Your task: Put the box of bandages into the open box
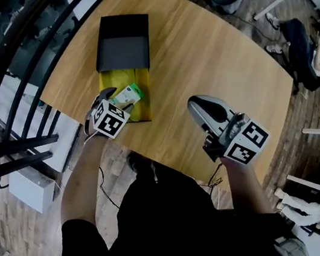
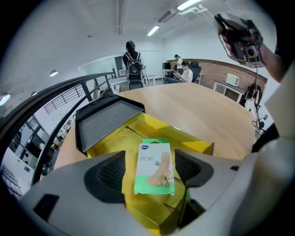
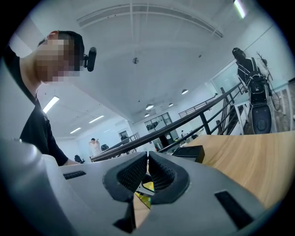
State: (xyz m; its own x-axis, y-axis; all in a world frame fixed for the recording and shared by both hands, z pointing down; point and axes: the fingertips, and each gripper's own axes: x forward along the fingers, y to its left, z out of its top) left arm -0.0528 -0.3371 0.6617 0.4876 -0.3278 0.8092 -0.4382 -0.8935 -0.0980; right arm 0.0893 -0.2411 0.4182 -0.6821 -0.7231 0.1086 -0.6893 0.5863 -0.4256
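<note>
Dark clothing of the person [image 1: 163, 215] filled the bottom of the head view, with both forearms reaching up over the near edge of the wooden table [image 1: 208, 54]. At the right, the right gripper [image 1: 198, 106] was held over bare tabletop, well apart from everything else on it. At the left, the left gripper [image 1: 119, 101] reached over the near end of the open box [image 1: 139, 112], whose inside was yellow and whose black lid [image 1: 123, 42] lay beyond it on the table. The box of bandages [image 1: 127, 94], green and white, sat just at that gripper's tips, over the yellow interior.

From the left gripper view, the left gripper [image 2: 150, 161] had its jaws spread, and the box of bandages [image 2: 155, 167] lay face up between them on the yellow of the open box [image 2: 193, 140]. A strip of yellow showed between it and the left pad, so it was not pinched. The lid [image 2: 103, 120] stood tilted behind.

From the right gripper view, the right gripper [image 3: 147, 159] had its jaws pressed together with nothing between them. The lid [image 3: 186, 152] showed beyond on the table [image 3: 249, 156].
</note>
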